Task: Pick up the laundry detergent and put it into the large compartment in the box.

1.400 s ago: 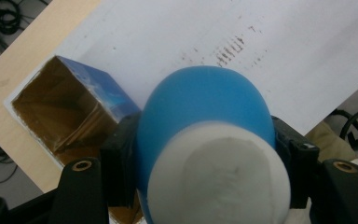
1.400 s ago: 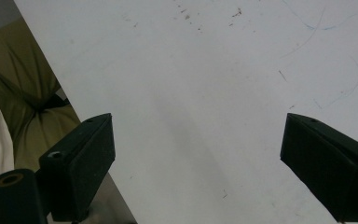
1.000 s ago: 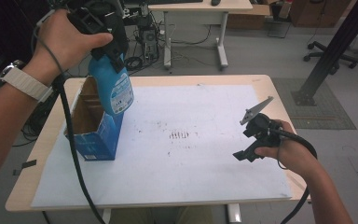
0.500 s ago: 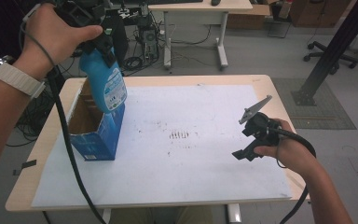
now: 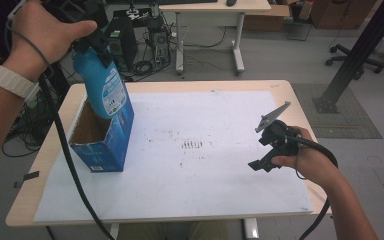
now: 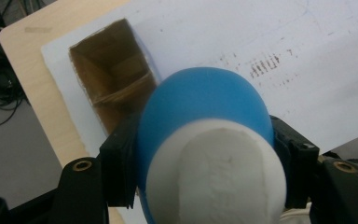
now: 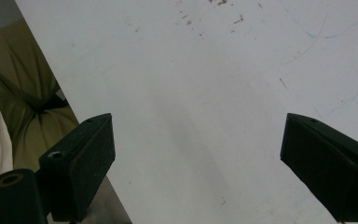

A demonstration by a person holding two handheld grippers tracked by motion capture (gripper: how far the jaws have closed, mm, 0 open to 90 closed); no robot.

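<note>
The left gripper (image 5: 94, 42) is clamping both jaws on the top of the blue bottle (image 5: 105, 90), just under its white cap (image 6: 216, 175), and is holding it tilted above the open cardboard box (image 5: 102, 135). The bottle's lower end is hanging at the box mouth, near the far rim, not clearly inside. I judge the step in hand is moving the bottle at the box; the next move is asking for a straight vertical path between the box walls. The right gripper (image 5: 269, 142) is resting with jaws wide apart and holding nothing, well apart from the box, over the white sheet (image 5: 205, 190), where much free room is lying.
</note>
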